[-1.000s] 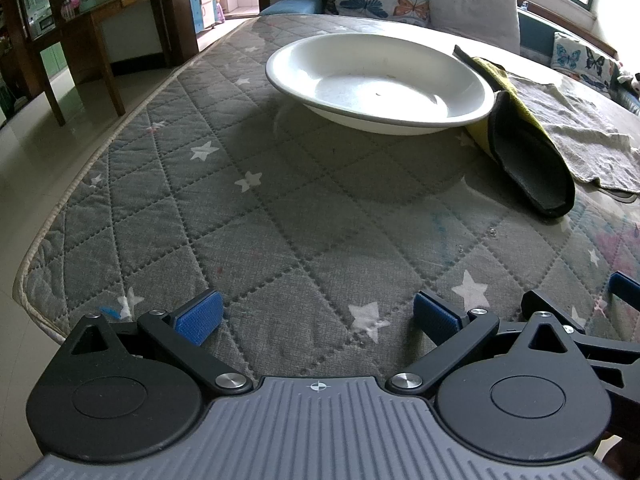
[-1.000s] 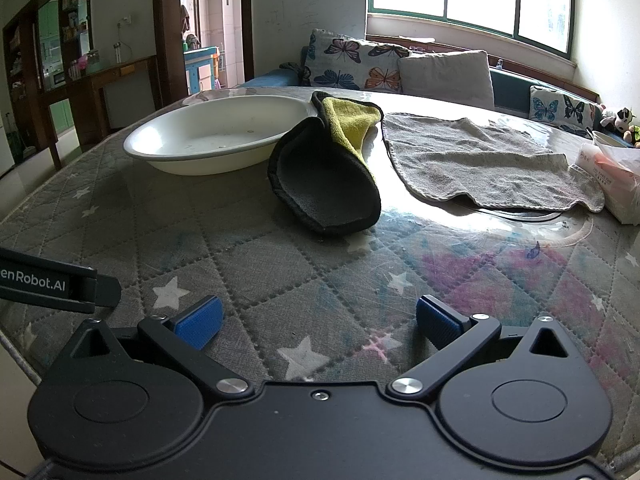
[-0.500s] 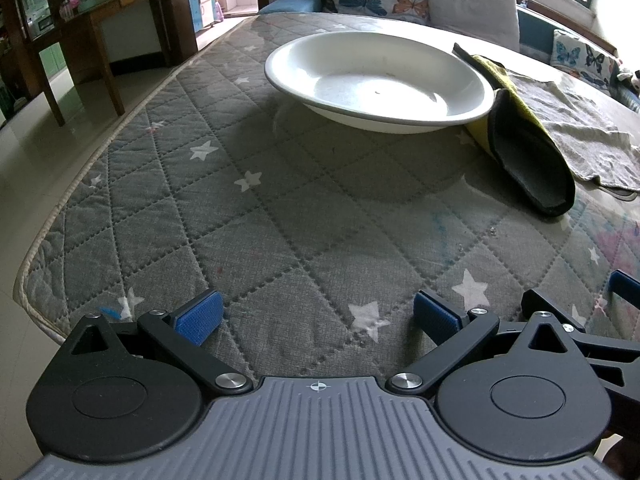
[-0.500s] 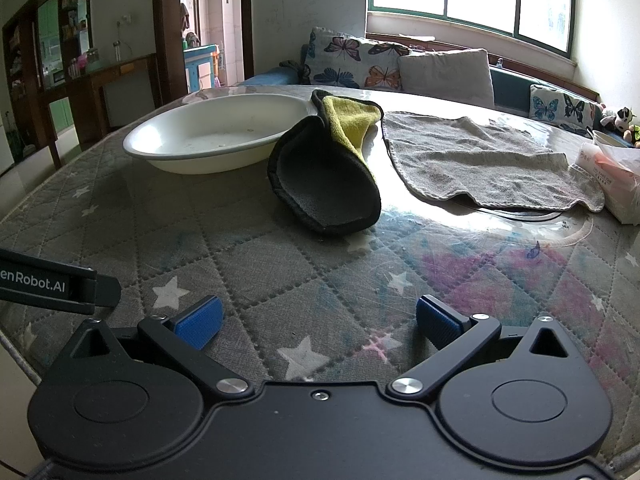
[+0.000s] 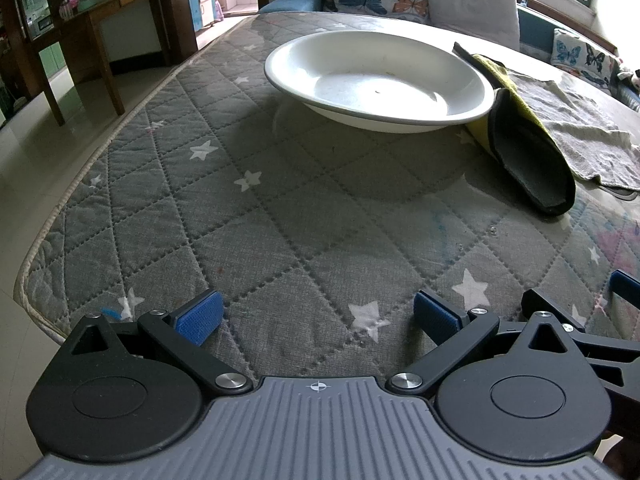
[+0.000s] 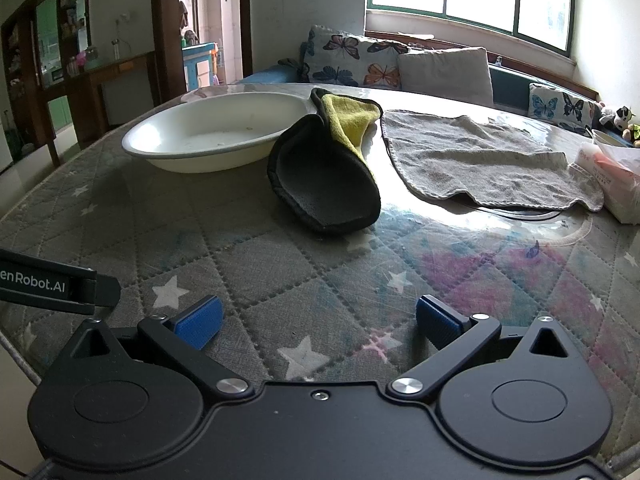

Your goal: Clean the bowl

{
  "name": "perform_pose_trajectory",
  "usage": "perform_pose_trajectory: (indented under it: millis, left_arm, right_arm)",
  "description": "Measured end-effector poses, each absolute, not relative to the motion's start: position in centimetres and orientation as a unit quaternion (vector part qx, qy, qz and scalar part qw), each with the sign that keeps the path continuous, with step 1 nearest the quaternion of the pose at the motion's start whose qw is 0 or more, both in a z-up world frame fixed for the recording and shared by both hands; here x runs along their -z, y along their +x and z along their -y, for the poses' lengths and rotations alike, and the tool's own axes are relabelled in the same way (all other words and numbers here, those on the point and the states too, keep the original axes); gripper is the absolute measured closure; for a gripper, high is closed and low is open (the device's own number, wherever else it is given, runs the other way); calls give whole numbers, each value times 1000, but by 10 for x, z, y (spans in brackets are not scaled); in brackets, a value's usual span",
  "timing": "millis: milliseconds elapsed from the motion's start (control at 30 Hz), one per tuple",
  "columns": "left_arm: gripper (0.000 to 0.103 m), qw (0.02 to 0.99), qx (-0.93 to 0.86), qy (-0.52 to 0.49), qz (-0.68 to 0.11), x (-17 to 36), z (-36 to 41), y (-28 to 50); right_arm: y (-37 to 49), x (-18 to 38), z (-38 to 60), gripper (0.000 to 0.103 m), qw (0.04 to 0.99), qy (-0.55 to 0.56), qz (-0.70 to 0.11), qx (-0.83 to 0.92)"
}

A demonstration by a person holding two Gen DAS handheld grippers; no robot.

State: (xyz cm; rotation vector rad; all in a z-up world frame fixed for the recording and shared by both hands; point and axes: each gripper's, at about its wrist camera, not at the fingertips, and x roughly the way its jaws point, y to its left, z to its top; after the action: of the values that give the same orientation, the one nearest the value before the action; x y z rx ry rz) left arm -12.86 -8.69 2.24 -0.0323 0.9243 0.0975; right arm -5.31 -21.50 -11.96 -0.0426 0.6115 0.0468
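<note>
From your left wrist view, your left gripper (image 5: 316,316) hangs low over the quilted table cover (image 5: 168,200) with its jaws spread wide and nothing between them. The white bowl (image 5: 380,80) sits well ahead, its right rim touching the folded dark-and-yellow cloth (image 5: 528,160).

From your right wrist view, your right gripper (image 6: 318,320) is likewise spread and empty. The cloth (image 6: 328,172) lies ahead, leaning against the bowl (image 6: 212,132), with a gray towel (image 6: 480,160) to its right. Pinch only one layer and the cloth may unfold and drag; wipe without steadying the shallow bowl and it could skid.
</note>
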Motion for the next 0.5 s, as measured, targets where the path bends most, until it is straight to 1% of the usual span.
perform_pose_trajectory:
  millis: [500]
  left_arm:
    - [0, 894, -47, -15, -445, -22, 87, -128]
  right_arm:
    - [-52, 119, 215, 0, 953, -21, -303, -21]
